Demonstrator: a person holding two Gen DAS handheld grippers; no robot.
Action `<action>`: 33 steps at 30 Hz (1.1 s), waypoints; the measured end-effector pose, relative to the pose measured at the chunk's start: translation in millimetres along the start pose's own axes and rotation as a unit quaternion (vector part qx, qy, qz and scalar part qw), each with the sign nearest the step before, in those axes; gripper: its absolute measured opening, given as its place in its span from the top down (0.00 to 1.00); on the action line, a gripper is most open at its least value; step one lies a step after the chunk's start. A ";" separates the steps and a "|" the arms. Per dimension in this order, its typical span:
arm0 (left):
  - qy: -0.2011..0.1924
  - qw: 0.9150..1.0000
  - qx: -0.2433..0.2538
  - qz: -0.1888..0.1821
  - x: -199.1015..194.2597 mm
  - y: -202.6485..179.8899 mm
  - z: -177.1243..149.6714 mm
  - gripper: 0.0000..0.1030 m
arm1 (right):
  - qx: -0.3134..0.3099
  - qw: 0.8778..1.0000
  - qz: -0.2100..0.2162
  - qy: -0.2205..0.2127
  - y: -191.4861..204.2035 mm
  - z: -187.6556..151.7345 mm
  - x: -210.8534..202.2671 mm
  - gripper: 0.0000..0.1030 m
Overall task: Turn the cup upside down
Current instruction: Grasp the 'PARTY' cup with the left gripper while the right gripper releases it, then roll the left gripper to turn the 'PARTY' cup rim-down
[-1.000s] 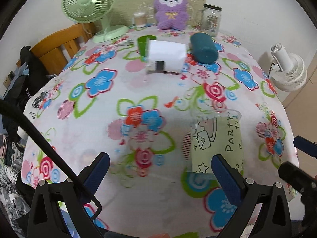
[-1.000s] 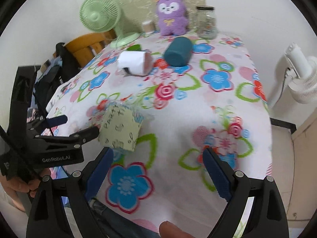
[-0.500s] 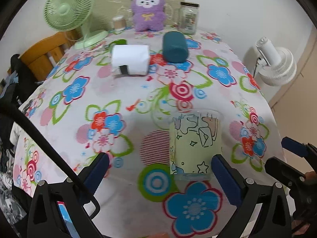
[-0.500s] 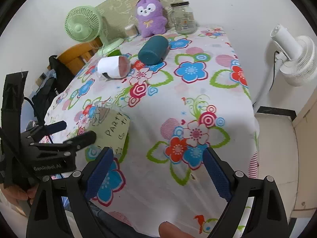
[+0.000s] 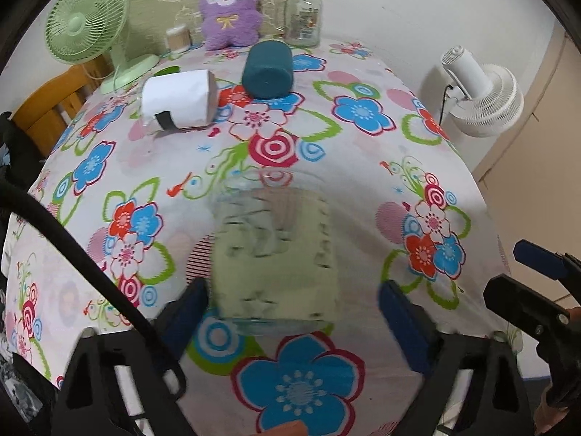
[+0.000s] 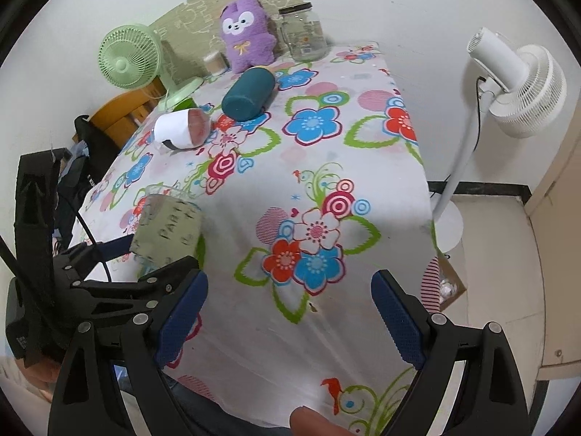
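A clear cup with a pale green printed sleeve (image 5: 276, 258) stands upright on the flowered tablecloth, blurred in the left wrist view. My left gripper (image 5: 290, 309) is open, its blue fingers on either side of the cup's lower part and not touching it. The cup also shows in the right wrist view (image 6: 167, 229), between the left gripper's fingers (image 6: 109, 250). My right gripper (image 6: 288, 312) is open and empty over the table's near right part, to the right of the cup.
A white cup (image 5: 178, 103) and a teal cup (image 5: 268, 71) lie on their sides farther back. A purple plush toy (image 5: 228, 11), a glass jar (image 5: 303, 18) and a green fan (image 5: 87, 32) stand at the back. A white floor fan (image 6: 523, 87) stands right of the table.
My left gripper has moved forward and right so the cup now sits between its fingers. My right gripper has swung right, away from the cup.
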State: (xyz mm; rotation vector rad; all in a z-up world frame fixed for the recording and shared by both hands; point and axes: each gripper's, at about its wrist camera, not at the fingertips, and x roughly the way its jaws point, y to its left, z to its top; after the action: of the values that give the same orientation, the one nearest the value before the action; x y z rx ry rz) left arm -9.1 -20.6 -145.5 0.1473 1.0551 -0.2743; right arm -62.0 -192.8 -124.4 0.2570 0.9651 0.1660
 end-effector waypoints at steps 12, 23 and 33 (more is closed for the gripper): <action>-0.006 1.000 0.007 0.014 -1.5 -3.0 -4.6 0.35 | 0.012 1.000 -0.003 -0.002 -6.4 -4.6 -1.7 0.10; -0.007 0.999 0.020 0.026 -13.5 3.3 -8.9 0.42 | 0.020 1.000 -0.002 -0.001 -2.3 -5.7 0.6 0.10; 0.032 0.997 0.064 0.014 -22.0 14.6 3.5 0.43 | 0.001 1.000 0.004 -0.004 13.5 -2.4 3.1 0.10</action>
State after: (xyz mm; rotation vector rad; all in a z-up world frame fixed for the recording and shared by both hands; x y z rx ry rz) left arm -12.1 -4.1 -124.7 0.2876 1.0982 -0.3129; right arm -62.6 -178.8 -124.3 0.2631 0.9561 0.1712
